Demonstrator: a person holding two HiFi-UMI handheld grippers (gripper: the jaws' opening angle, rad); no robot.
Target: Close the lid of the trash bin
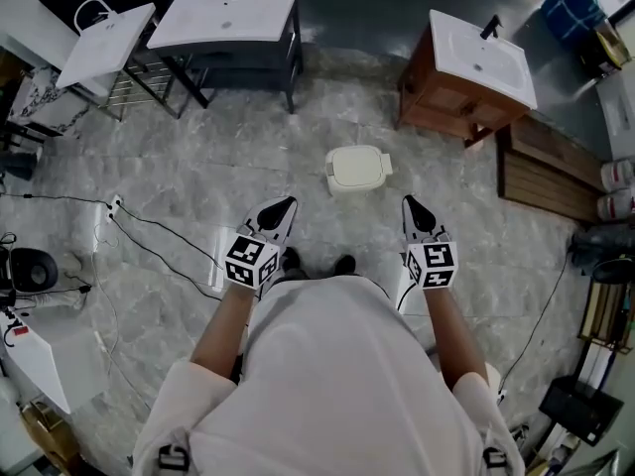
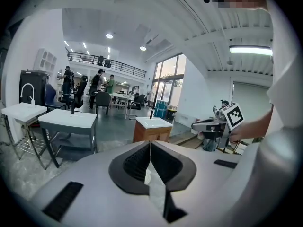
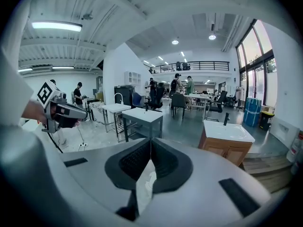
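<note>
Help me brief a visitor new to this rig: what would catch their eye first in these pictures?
The left gripper and right gripper are held out over the marble floor, jaws shut and empty. Ahead between them stands a cream trash bin, lid apparently down. A wooden washbasin cabinet stands beyond, to the right.

The grey marbled floor is carrying a cream trash bin, lid down, with a dark-framed washbasin stand and a wooden vanity standing beyond it. A power strip and black cables are lying at left, wooden boards at right.
</note>
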